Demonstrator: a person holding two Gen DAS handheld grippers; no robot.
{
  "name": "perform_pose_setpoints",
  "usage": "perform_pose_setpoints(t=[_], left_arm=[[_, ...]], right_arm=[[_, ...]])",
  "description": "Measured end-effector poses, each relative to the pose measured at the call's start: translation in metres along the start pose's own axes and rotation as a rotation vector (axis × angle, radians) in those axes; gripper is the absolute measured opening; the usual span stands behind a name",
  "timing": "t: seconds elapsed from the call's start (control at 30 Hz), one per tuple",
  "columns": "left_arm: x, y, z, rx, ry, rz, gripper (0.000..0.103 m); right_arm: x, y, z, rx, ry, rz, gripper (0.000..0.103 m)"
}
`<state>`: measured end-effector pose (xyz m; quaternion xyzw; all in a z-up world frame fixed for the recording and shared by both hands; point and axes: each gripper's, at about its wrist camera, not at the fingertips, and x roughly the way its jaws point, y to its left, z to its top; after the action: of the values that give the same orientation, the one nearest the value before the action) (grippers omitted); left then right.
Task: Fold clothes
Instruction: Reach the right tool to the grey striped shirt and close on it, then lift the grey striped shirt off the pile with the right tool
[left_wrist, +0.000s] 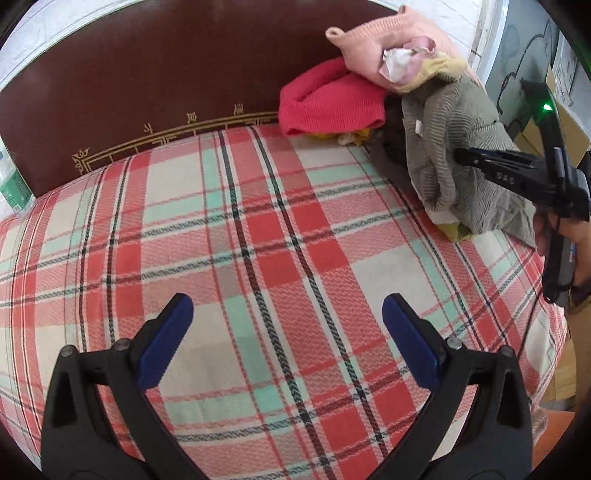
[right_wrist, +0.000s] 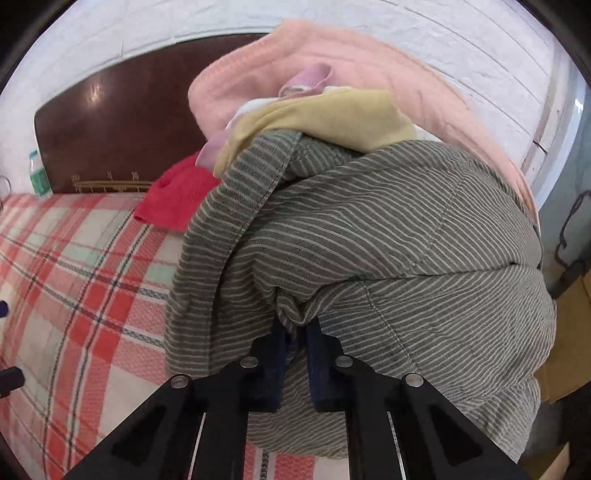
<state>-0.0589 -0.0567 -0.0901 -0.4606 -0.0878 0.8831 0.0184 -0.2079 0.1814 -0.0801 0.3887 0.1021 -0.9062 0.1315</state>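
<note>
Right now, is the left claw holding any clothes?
No, the left claw is open over the bare plaid blanket, holding nothing.

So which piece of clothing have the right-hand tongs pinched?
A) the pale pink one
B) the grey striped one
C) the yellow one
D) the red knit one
B: the right tongs are closed on a bunched fold of the grey striped garment, while the left tongs hang open over the plaid bedcover.

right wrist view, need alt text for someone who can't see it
The right gripper is shut on a bunched fold of the grey striped garment, at the front of a clothes pile on a red plaid bedspread. A pink knit sweater and pale yellow cloth lie behind it.
</note>
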Motion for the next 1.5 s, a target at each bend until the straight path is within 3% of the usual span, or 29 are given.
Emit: perform_pose_setpoints(t=[0.2,0.3,0.37,0.4,0.43,0.57,0.7,0.77,0.83,0.87,0.9,0.93,0.97,1.0,1.07,1.17,1.23,1.27,1.3,1.33,1.37,1.43,1.5], left_arm=[[-0.008,0.006,0.004,-0.029,-0.051,-0.068,0.103],[-0.010,-0.001,0.003,-0.012,-0.058,-0.094,0.103],[-0.009,-0.004,0.001,-0.004,-0.060,-0.107,0.103],[-0.009,-0.005,-0.001,-0.002,-0.064,-0.119,0.103],[-0.009,-0.006,-0.003,0.000,-0.067,-0.132,0.103],[-0.003,-0.016,-0.013,0.039,-0.032,-0.160,0.103],[0.004,-0.015,-0.020,0.056,0.020,-0.150,0.103],[0.004,-0.012,-0.023,0.055,0.025,-0.152,0.103],[0.005,-0.012,-0.024,0.054,0.029,-0.142,0.103],[0.006,-0.011,-0.024,0.053,0.031,-0.136,0.103],[0.007,-0.012,-0.025,0.056,0.033,-0.131,0.103],[0.008,-0.013,-0.026,0.060,0.036,-0.125,0.103],[0.009,-0.013,-0.027,0.063,0.037,-0.119,0.103],[0.010,-0.013,-0.027,0.064,0.035,-0.114,0.103],[0.012,-0.011,-0.030,0.058,0.041,-0.122,0.103],[0.017,-0.007,-0.032,0.039,0.058,-0.141,0.103],[0.023,-0.005,-0.032,0.017,0.076,-0.159,0.103],[0.025,-0.004,-0.033,0.011,0.081,-0.163,0.103],[0.028,-0.004,-0.033,0.005,0.087,-0.167,0.103],[0.030,-0.004,-0.034,-0.002,0.092,-0.171,0.103],[0.030,-0.004,-0.034,0.000,0.088,-0.171,0.103],[0.028,-0.003,-0.036,0.008,0.079,-0.166,0.103],[0.027,0.000,-0.037,-0.001,0.088,-0.164,0.103]], right_arm=[[-0.076,-0.049,0.008,0.255,-0.235,0.268,0.005],[-0.114,-0.058,0.017,0.239,-0.317,0.296,0.008],[-0.122,-0.046,0.016,0.148,-0.299,0.214,0.027],[-0.115,-0.033,0.011,0.084,-0.251,0.162,0.066],[-0.104,-0.020,0.005,0.019,-0.196,0.096,0.090],[-0.054,0.030,-0.029,-0.275,-0.058,-0.112,0.088],[-0.027,0.067,-0.072,-0.470,-0.026,-0.168,0.088],[-0.016,0.078,-0.088,-0.541,-0.038,-0.249,0.088],[-0.013,0.072,-0.086,-0.496,-0.058,-0.271,0.084],[-0.013,0.065,-0.083,-0.449,-0.065,-0.257,0.079],[-0.013,0.059,-0.079,-0.403,-0.072,-0.243,0.060],[-0.013,0.052,-0.076,-0.356,-0.079,-0.230,0.024],[-0.014,0.044,-0.071,-0.302,-0.084,-0.212,0.008],[-0.016,0.032,-0.065,-0.237,-0.087,-0.190,0.005],[-0.023,0.008,-0.052,-0.104,-0.099,-0.133,0.005],[-0.051,-0.018,-0.046,0.060,-0.195,-0.021,0.005],[-0.058,-0.022,-0.046,0.077,-0.223,-0.051,0.011],[-0.055,-0.020,-0.047,0.065,-0.211,-0.080,0.013],[-0.050,-0.015,-0.048,0.039,-0.186,-0.094,0.025],[-0.045,-0.007,-0.050,-0.001,-0.161,-0.120,0.049],[-0.042,0.004,-0.052,-0.050,-0.154,-0.168,0.058],[-0.033,0.026,-0.056,-0.158,-0.167,-0.242,0.061],[-0.023,0.043,-0.057,-0.242,-0.169,-0.285,0.053]])
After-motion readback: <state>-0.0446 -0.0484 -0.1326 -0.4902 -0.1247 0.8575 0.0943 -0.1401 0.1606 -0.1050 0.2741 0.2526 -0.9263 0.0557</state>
